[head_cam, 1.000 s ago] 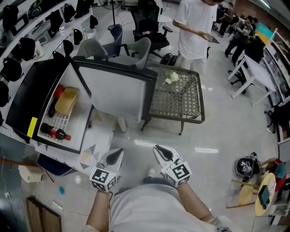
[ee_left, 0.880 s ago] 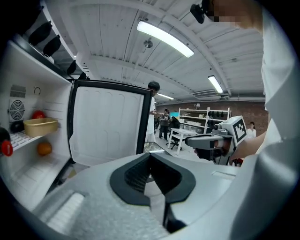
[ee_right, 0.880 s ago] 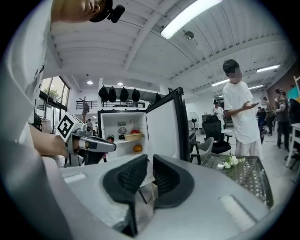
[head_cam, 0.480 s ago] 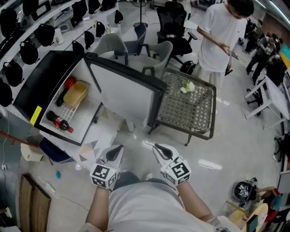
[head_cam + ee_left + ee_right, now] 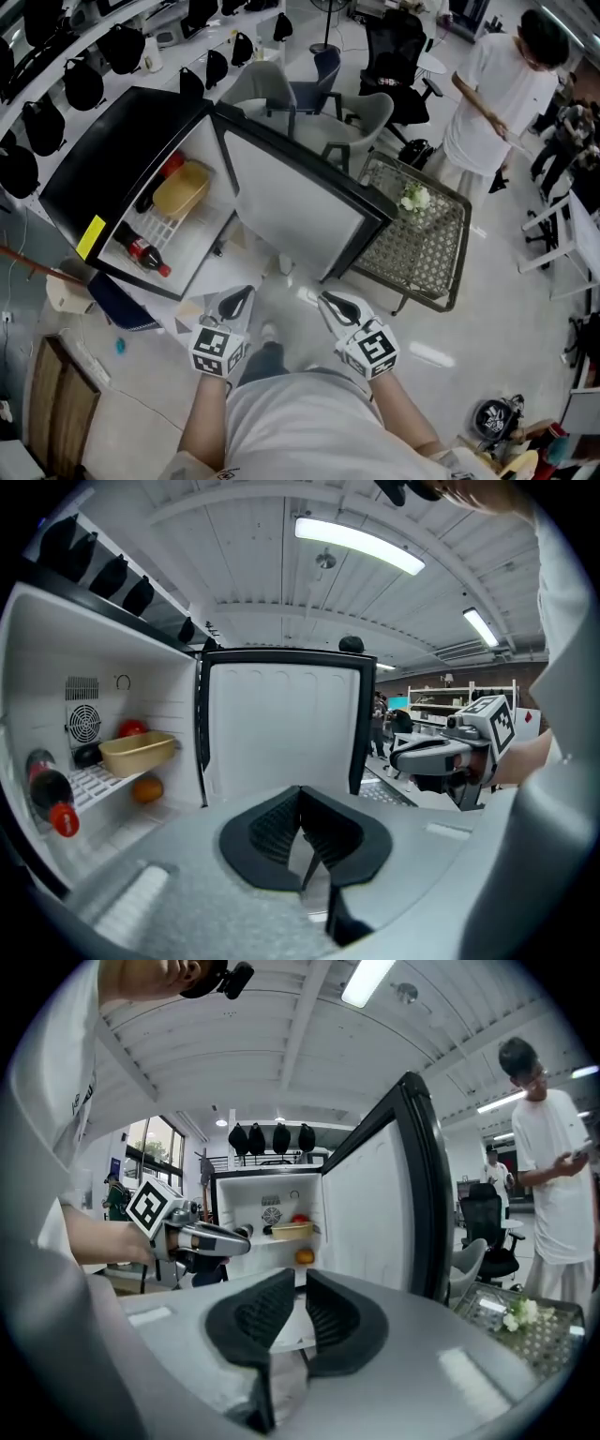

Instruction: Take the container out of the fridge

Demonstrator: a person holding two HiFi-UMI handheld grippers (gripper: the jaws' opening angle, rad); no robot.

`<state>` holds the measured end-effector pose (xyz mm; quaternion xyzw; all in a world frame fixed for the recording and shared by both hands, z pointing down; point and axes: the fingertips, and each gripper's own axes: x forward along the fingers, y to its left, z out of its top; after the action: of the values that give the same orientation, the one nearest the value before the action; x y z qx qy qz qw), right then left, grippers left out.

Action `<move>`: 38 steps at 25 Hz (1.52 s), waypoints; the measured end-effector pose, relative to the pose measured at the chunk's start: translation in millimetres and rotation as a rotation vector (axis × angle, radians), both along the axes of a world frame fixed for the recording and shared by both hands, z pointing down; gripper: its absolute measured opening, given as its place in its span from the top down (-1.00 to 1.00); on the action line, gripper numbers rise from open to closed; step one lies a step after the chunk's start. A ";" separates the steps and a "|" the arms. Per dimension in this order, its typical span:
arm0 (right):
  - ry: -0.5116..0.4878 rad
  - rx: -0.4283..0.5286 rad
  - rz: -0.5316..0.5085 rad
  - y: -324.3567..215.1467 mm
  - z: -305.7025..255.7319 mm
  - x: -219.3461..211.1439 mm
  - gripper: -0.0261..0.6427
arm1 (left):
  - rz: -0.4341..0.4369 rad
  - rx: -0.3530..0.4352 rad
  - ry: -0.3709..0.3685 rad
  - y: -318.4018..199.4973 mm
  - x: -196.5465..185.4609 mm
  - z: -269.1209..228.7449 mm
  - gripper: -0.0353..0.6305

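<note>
The black mini fridge [image 5: 103,169] stands open at the left in the head view. A yellow container [image 5: 183,190] rests on its wire shelf, also visible in the left gripper view as the yellow container [image 5: 139,752] and far off in the right gripper view as the yellow container [image 5: 292,1231]. My left gripper [image 5: 242,298] and right gripper [image 5: 326,304] hover side by side over the floor, well short of the fridge. Both have their jaws together with nothing in them. The left gripper [image 5: 302,832] points at the fridge door; the right gripper [image 5: 298,1312] points toward the fridge interior.
A cola bottle [image 5: 142,251] lies near the container, a red item [image 5: 172,165] sits behind it, and an orange [image 5: 145,788] lies below the shelf. The open door [image 5: 295,211] swings toward a wire mesh table [image 5: 441,253] with white flowers [image 5: 413,198]. A person [image 5: 502,94] stands beyond; chairs [image 5: 361,117] are behind.
The fridge and mesh table have slid right and nearer in the head view as I step toward them. Both grippers keep their place in front of me, jaws still together.
</note>
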<state>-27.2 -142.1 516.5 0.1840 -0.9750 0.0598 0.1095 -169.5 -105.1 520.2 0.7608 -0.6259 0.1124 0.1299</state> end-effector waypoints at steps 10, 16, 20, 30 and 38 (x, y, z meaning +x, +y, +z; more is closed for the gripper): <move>0.034 0.025 -0.037 -36.7 -8.1 -63.6 0.80 | -0.069 -0.030 -0.093 -56.3 -89.4 -1.9 0.87; 0.067 0.013 -0.010 -56.6 0.2 -76.5 0.80 | -0.097 -0.028 -0.162 -86.6 -127.6 -7.6 0.87; 0.088 0.006 0.021 -67.4 5.6 -79.0 0.80 | -0.124 -0.036 -0.222 -106.0 -152.6 -7.0 0.87; 0.103 -0.011 0.106 -83.2 15.9 -81.4 0.80 | -0.166 -0.120 -0.413 -144.6 -205.7 -1.6 0.62; 0.109 -0.018 0.161 -91.2 19.3 -86.0 0.80 | -0.135 -0.210 -0.603 -170.0 -232.1 8.9 0.46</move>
<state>-113.3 -233.2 535.8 0.2637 -0.9491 0.0673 0.1588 -401.6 -275.1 529.1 0.6326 -0.6701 0.3877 0.0238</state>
